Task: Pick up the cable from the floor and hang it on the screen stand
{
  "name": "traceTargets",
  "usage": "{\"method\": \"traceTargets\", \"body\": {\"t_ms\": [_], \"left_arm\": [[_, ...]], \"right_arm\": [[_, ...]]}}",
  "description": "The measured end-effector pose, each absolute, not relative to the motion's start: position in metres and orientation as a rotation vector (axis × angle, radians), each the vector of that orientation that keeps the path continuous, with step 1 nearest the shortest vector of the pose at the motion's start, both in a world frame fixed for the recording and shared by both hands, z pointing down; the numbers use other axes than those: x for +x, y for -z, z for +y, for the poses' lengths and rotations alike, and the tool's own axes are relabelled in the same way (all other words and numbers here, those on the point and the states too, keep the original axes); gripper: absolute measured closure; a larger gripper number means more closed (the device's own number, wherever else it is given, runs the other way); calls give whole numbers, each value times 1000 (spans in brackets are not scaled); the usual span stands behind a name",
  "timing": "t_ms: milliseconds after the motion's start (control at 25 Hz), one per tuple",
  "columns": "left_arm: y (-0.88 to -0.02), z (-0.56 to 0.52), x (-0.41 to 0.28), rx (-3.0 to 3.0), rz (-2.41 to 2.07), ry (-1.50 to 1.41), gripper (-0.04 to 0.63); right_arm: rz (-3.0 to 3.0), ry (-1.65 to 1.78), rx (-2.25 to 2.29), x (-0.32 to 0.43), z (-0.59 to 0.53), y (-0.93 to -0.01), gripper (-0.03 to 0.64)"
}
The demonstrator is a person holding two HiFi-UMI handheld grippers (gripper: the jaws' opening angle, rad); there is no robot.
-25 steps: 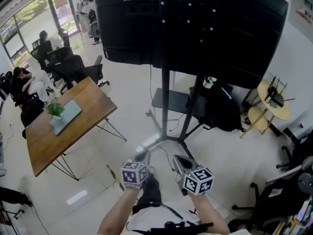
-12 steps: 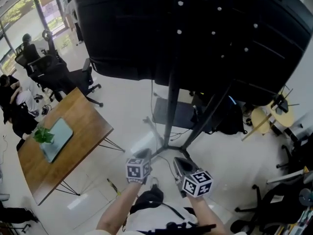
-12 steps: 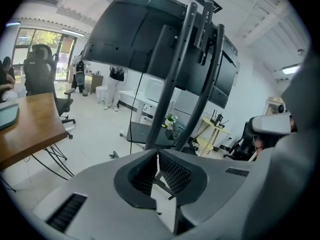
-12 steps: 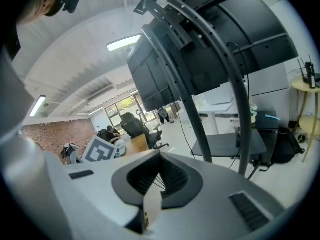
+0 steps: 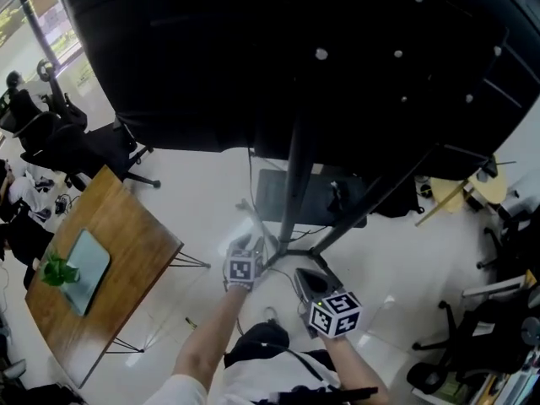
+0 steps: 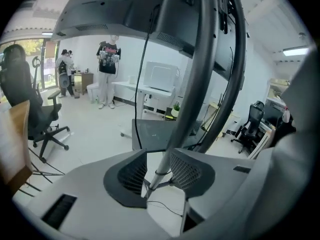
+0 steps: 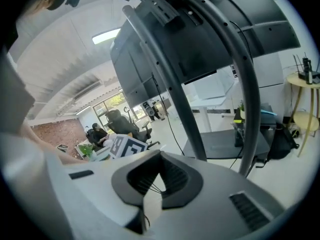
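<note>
The black screen point(image 5: 321, 57) fills the top of the head view on its stand point(image 5: 295, 175), whose legs spread over the white floor. A thin dark cable point(image 6: 167, 210) lies on the floor by the stand's foot. My left gripper point(image 5: 245, 245) reaches out toward that foot; its jaws have just been opening. In the left gripper view the left gripper point(image 6: 152, 171) stands open, with a grey stand leg point(image 6: 160, 171) showing beyond the gap and nothing between the pads. My right gripper point(image 5: 305, 278) stays nearer my body, and in its own view the right gripper point(image 7: 154, 184) is shut and empty.
A wooden table point(image 5: 126, 243) with a plant stands at the left, with office chairs point(image 5: 76, 150) behind it. A dark shelf plate point(image 5: 295, 197) sits on the stand's base. Round yellow stools point(image 5: 481, 188) and another chair point(image 5: 481, 336) are at the right. A person point(image 6: 107, 64) stands far back.
Both grippers have moved forward toward the stand's foot, the left one farther out. The left jaws went from shut to open. The screen looms larger in the head view.
</note>
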State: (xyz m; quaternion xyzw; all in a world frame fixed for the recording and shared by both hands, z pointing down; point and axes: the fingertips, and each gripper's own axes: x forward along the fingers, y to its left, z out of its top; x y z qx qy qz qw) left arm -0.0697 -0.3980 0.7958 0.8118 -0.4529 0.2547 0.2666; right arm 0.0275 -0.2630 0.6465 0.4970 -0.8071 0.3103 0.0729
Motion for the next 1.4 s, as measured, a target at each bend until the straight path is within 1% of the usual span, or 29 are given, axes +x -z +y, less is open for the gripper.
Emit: {"method": "traceTargets", "body": {"t_ms": [360,400,680,800,840,880,1000,1200,1240,1320,1360,1400], "left_arm": [[-864,-468,-60,2152,-1197,-782,443],[-869,-477,-59,2146,-1201,-788,430],[-879,-526,-46,2164,-1212,-823,430],[-892,-523,-40,2171,-1148,-862,431],[-894,-520,-36,2187,-1114,-859,451],[-897,-516,-29,2205,-1076,-848,456],[-906,-502,-10,2225,-977,-826,456],[-922,-481,0,2213,-912,-857,456],[-924,-479,0,2212,-909,-862,459],[-927,-476,-1,2212,-908,-874,540],[-927,-474,0,2215,-902,-877,540],[-927,-472,0,2216,-895,-880,555]], "right_arm": [[-2331,-1043,1576,37,-284,-686,609],[-2320,-1053,1585,39,-283,-689,609],[-2250,-1112,1638,55,-281,-707,609],[-2231,-1137,1651,56,-280,-711,609],[-2227,-1145,1654,56,-280,-712,609],[-2224,-1151,1657,56,-281,-713,609],[-2221,-1160,1658,56,-284,-715,609],[-2226,-1156,1662,59,-290,-711,609],[-2225,-1155,1665,60,-290,-711,609],[-2223,-1153,1671,63,-290,-712,609],[-2221,-1155,1674,65,-289,-713,609],[-2220,-1159,1676,66,-287,-714,609]]}}
